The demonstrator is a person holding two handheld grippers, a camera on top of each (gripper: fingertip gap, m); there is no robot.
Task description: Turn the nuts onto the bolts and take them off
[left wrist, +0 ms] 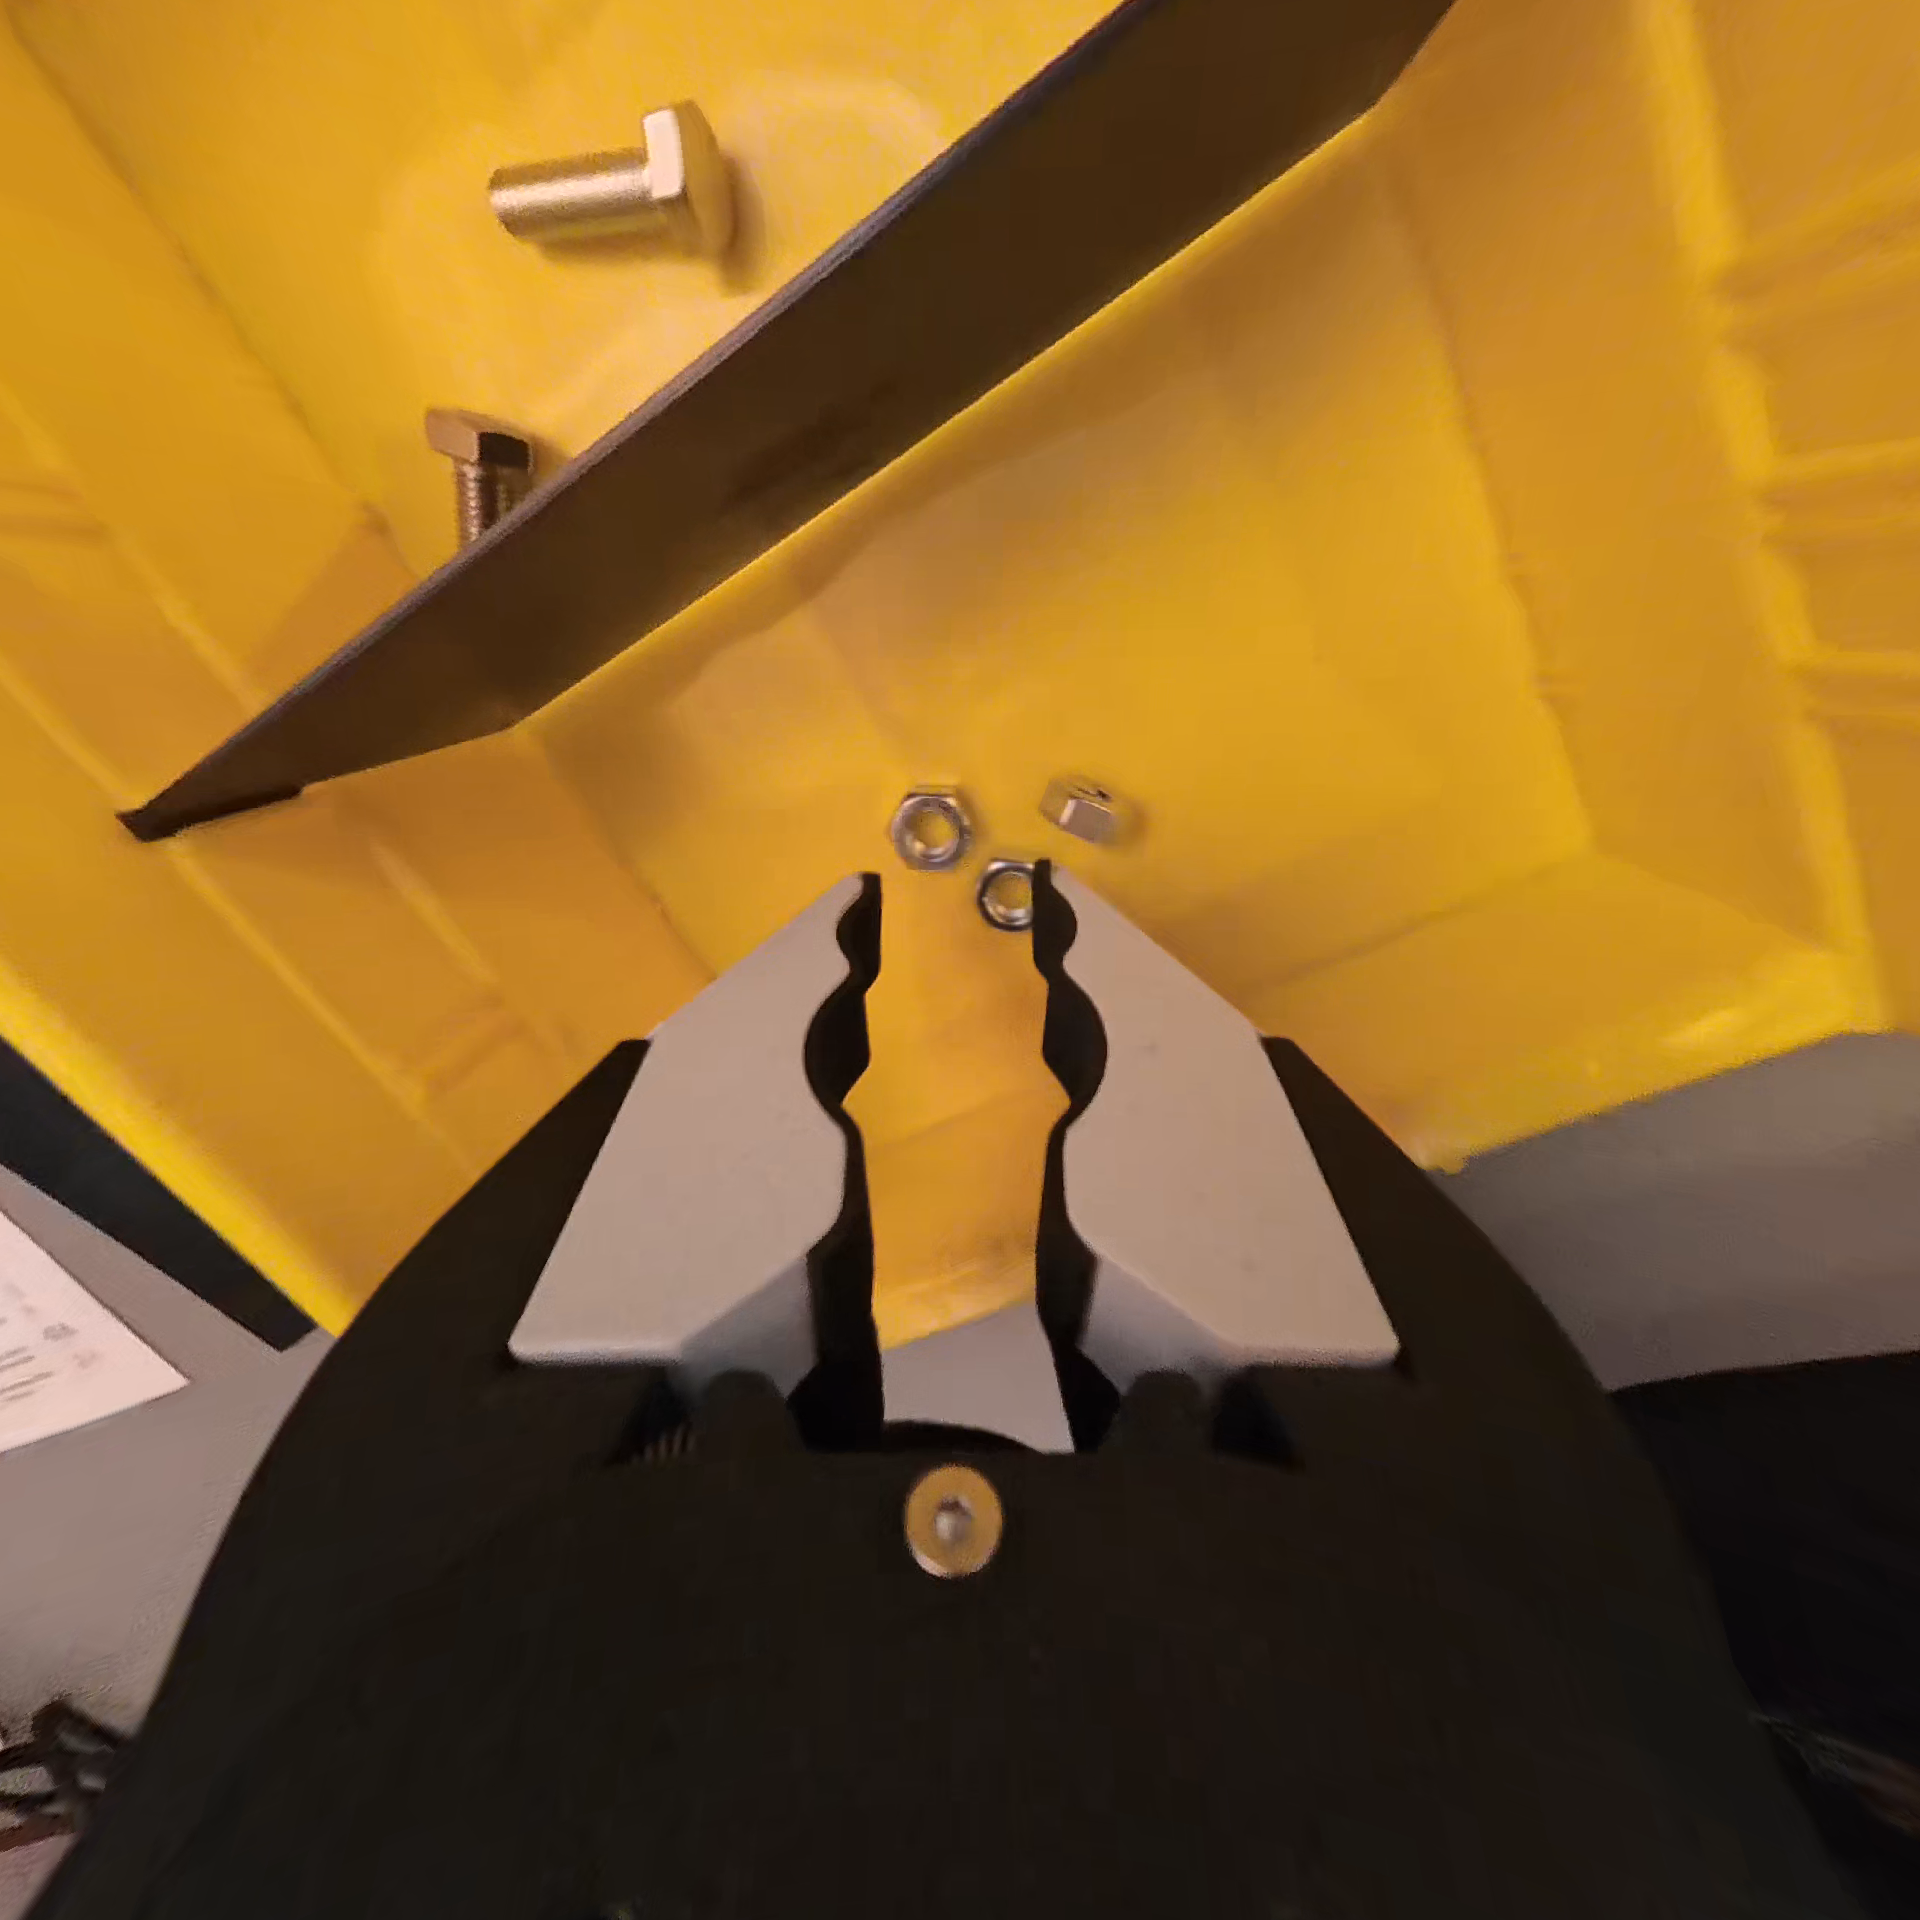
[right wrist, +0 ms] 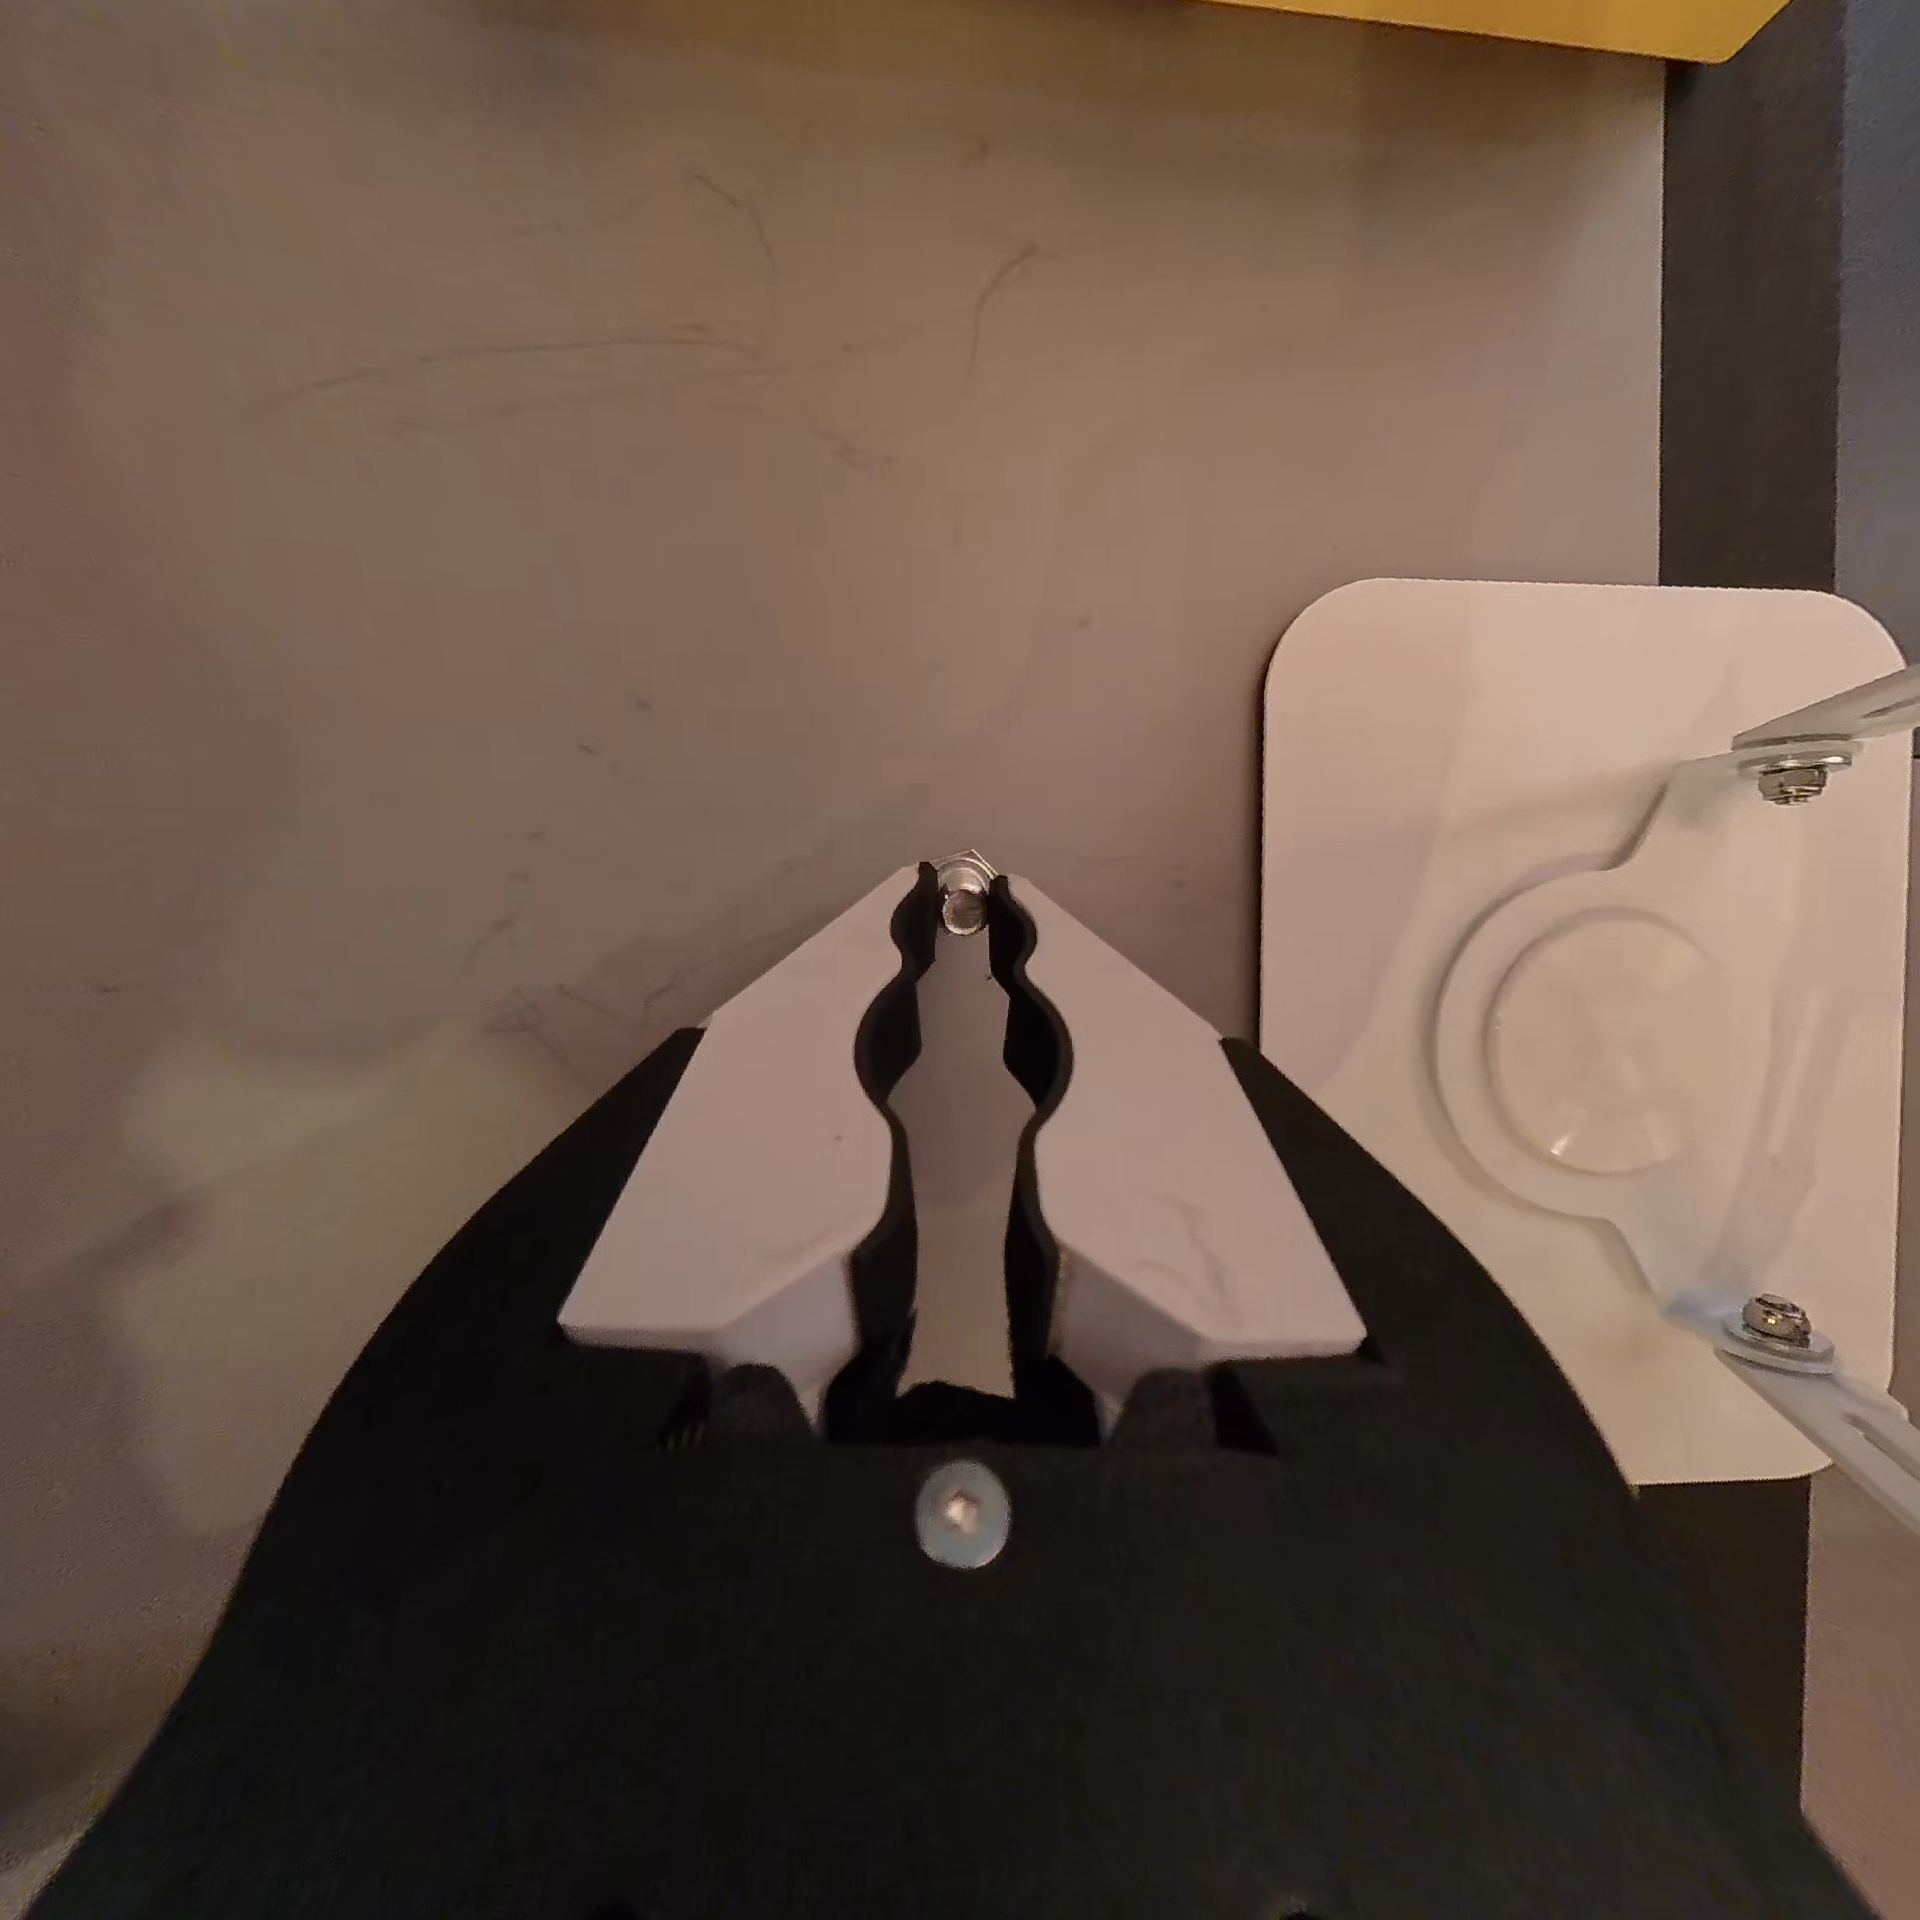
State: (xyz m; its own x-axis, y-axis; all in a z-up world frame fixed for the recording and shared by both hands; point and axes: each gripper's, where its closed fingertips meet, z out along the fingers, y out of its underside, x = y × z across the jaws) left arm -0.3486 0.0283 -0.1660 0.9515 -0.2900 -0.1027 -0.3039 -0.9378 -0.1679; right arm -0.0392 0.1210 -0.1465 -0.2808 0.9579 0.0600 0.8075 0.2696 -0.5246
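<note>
In the left wrist view, three silver nuts lie on the floor of a yellow bin [left wrist: 1351, 582]: one [left wrist: 930, 829] ahead of the tips, one [left wrist: 1004, 891] touching the right fingertip, one [left wrist: 1087, 808] tilted farther right. My left gripper [left wrist: 956, 883] is open and empty, tips down in the bin by the nuts. Two bolts [left wrist: 613, 187] [left wrist: 480, 468] lie in the compartment beyond a black divider [left wrist: 727, 468]. In the right wrist view, my right gripper [right wrist: 961, 888] is shut on a silver bolt [right wrist: 962, 906], seen end-on, held above the grey table [right wrist: 623, 468].
A white plate with a clear bracket and screws [right wrist: 1558, 1039] lies right of the right gripper. A yellow bin edge [right wrist: 1455, 26] shows at the top of the right wrist view. A white sheet of paper [left wrist: 62, 1340] lies left of the bin. My hands' fingertips stand some 35 cm from each other.
</note>
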